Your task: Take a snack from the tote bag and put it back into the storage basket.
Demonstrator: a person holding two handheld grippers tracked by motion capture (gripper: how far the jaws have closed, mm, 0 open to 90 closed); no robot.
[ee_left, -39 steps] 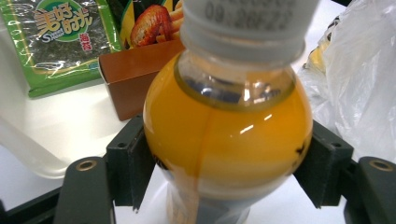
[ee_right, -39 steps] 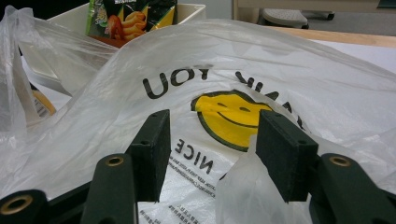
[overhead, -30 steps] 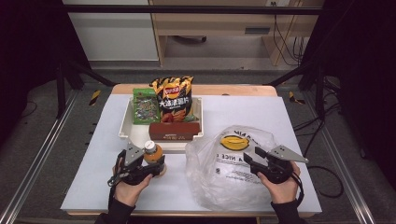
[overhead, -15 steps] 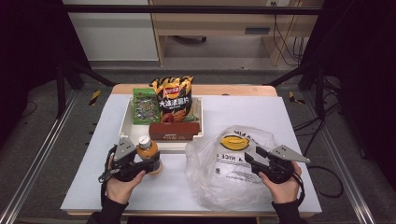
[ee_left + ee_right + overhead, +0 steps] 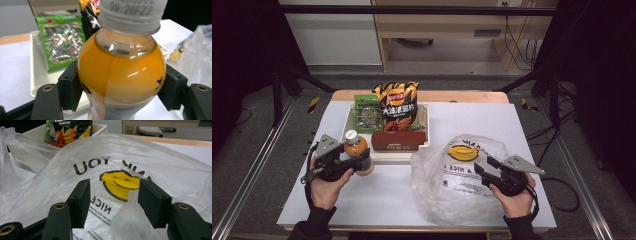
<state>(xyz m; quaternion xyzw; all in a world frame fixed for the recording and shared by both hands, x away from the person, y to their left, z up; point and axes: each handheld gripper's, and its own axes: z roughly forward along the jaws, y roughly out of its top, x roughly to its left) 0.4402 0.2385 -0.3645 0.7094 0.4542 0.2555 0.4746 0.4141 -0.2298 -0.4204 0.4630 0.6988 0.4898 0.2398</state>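
Observation:
An orange juice bottle (image 5: 356,150) with a white cap sits between the jaws of my left gripper (image 5: 357,159), at the near left corner of the white tray (image 5: 426,114). In the left gripper view both pads press on the round body of the bottle (image 5: 120,65), so my left gripper (image 5: 121,86) is shut on it. My right gripper (image 5: 483,166) rests on a clear plastic bag (image 5: 452,192) with a yellow smiley face. In the right gripper view its jaws (image 5: 117,200) stand apart, and a loose fold of the bag (image 5: 125,220) rises between them without being pinched.
The tray holds a black and orange chips bag (image 5: 398,105), a green snack packet (image 5: 368,114) and a brown box (image 5: 399,141). White table cover (image 5: 387,200) lies between the two hands. Dark frame rails run along both sides of the table.
My left gripper has risen with the bottle and shifted left, toward the tray's near left corner. The right gripper and the bag have stayed where they were.

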